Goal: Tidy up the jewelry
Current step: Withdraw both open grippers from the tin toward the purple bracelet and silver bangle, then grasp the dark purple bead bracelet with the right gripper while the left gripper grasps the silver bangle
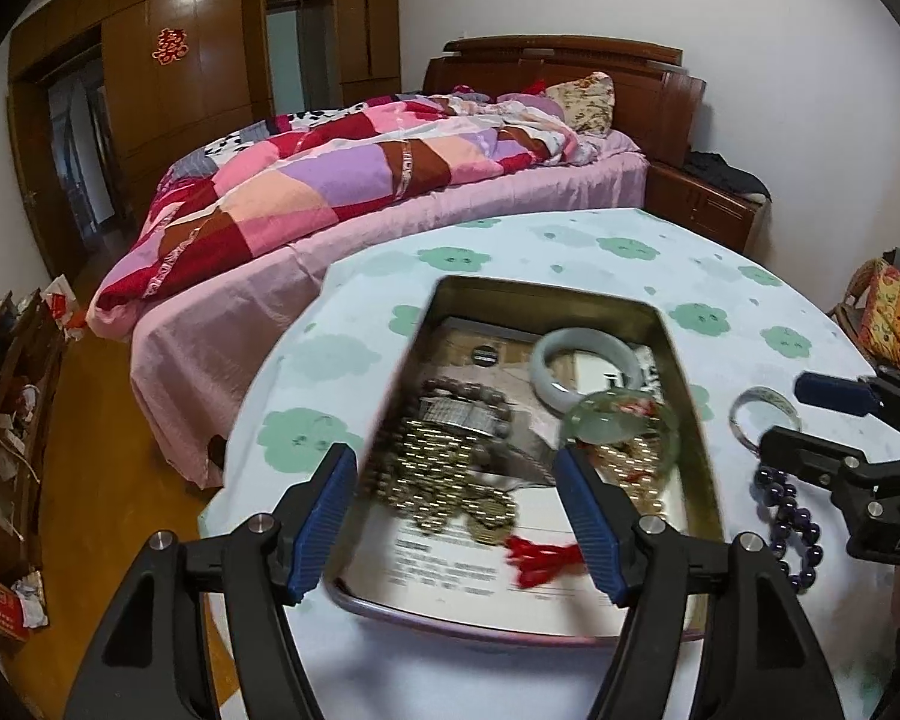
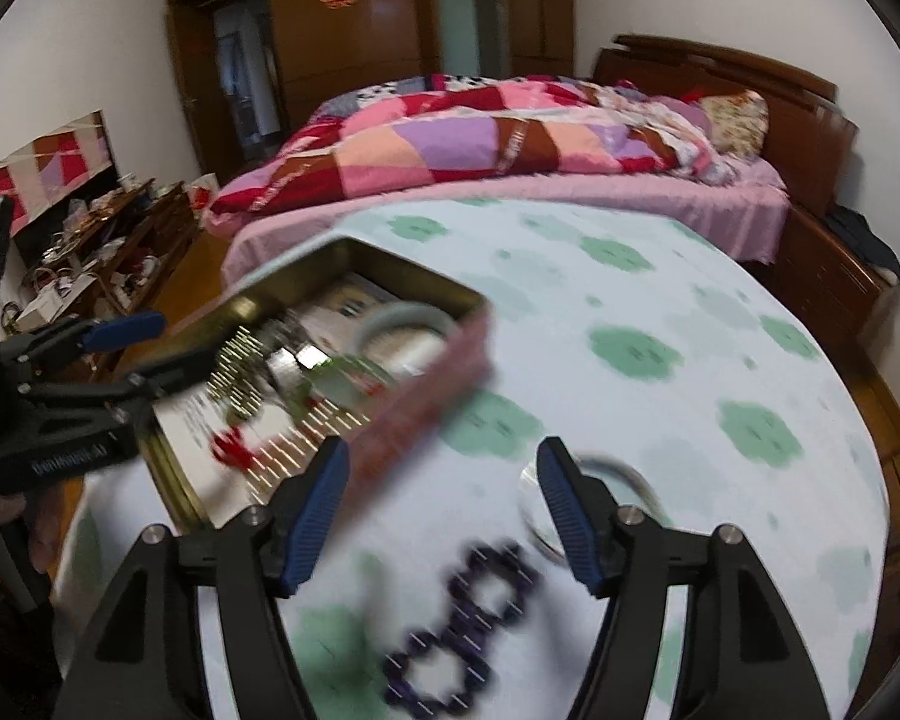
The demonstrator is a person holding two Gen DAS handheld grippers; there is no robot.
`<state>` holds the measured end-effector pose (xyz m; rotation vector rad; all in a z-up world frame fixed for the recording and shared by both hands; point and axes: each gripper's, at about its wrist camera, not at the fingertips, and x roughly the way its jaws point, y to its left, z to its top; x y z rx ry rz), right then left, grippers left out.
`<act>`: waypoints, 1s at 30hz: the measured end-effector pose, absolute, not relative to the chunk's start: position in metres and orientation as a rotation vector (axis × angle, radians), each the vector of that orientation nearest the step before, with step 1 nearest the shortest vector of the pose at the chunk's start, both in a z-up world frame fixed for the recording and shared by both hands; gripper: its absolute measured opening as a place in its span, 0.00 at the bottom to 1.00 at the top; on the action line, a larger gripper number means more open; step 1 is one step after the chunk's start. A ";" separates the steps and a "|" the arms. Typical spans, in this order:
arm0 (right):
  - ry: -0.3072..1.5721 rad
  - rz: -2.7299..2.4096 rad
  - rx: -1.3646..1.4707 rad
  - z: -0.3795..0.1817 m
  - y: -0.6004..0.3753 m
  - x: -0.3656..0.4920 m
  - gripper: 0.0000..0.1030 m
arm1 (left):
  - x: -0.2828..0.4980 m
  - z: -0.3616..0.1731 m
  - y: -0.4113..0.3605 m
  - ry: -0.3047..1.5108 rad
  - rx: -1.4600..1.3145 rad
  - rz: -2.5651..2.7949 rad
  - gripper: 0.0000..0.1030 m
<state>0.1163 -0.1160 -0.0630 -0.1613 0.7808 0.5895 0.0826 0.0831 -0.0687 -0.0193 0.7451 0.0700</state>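
Left wrist view: left gripper [image 1: 456, 516] stood wide, empty, over the open tin [image 1: 687, 384] holding a pale bangle [image 1: 588, 375], gold chains [image 1: 444, 468] and a red tassel [image 1: 543, 558]; a careless closing risked snagging the tangled chains. Right wrist view: right gripper [image 2: 444, 516] gaped empty above the tablecloth [image 2: 660, 312], purple bead bracelet [image 2: 468, 618] between its fingers, clear bangle [image 2: 594, 498] beside; a skewed pinch could push the beads away.

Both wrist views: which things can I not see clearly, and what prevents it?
- Dark bead bracelet: smeared by motion blur in the right wrist view; in the left wrist view the right claw covers its upper part.
- Pale bangle on the cloth: partly behind a right claw finger.
- Printed paper in the tin: text blurred.
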 end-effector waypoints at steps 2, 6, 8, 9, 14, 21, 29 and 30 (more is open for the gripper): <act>0.799 0.548 -0.151 -0.069 -0.134 0.114 0.67 | 0.082 -0.069 0.076 0.744 -0.015 0.063 0.67; 0.832 0.501 -0.119 -0.079 -0.159 0.106 0.67 | 0.079 -0.070 0.063 0.742 -0.021 0.050 0.67; 0.849 0.490 -0.113 -0.085 -0.164 0.103 0.67 | 0.076 -0.072 0.057 0.745 -0.030 0.045 0.67; 0.857 0.490 -0.108 -0.089 -0.166 0.101 0.67 | 0.075 -0.073 0.054 0.747 -0.030 0.042 0.67; 0.866 0.508 -0.100 -0.092 -0.160 0.101 0.68 | 0.074 -0.079 0.043 0.771 -0.013 0.037 0.67; 0.915 0.547 -0.165 -0.105 -0.138 0.102 0.65 | 0.077 -0.078 0.036 0.766 0.002 0.031 0.67; 0.868 0.527 -0.139 -0.094 -0.162 0.093 0.16 | 0.087 -0.067 0.010 0.741 0.033 -0.037 0.67; 0.864 0.520 -0.133 -0.092 -0.166 0.093 0.16 | 0.088 -0.065 0.006 0.737 0.039 -0.047 0.67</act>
